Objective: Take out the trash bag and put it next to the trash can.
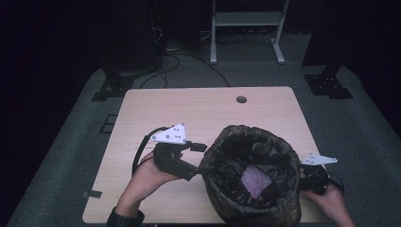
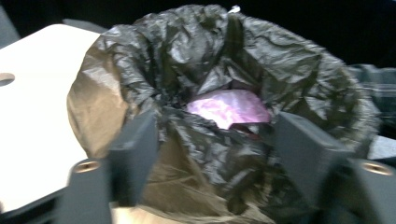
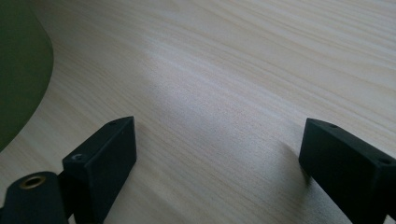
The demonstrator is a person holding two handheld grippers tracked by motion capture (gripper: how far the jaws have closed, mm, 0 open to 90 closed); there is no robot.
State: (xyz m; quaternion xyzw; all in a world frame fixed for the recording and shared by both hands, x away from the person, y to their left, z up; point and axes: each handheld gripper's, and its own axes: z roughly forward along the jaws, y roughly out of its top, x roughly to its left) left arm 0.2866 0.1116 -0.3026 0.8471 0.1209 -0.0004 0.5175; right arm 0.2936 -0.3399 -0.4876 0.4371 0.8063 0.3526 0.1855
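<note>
- High view, 9 o'clock: your left gripper (image 1: 201, 161) sits at the near-left rim of the bin (image 1: 252, 177), pointing toward 3 o'clock. Its jaws stand partly spread with a fold of the black liner (image 1: 222, 156) between them; whether the pads already press the film cannot be told.
- High view, centre: the liner is draped over the bin's rim all round and sags into the well, where a pink-purple sheet (image 1: 256, 182) lies at the bottom. Judged from this, the lining is largely done, and only tidying or tightening of the rim remains.
- Left gripper view: the crumpled liner (image 2: 219, 88) bulges between both jaws, the pink sheet (image 2: 229, 107) at 12 o'clock beyond them.
- High view, 3 o'clock: your right gripper (image 1: 314, 176) rests beside the bin's right wall.
- Right gripper view: its jaws are wide apart over bare table (image 3: 224, 84), holding nothing; the bin's olive wall (image 3: 18, 74) curves in at 9 o'clock.
</note>
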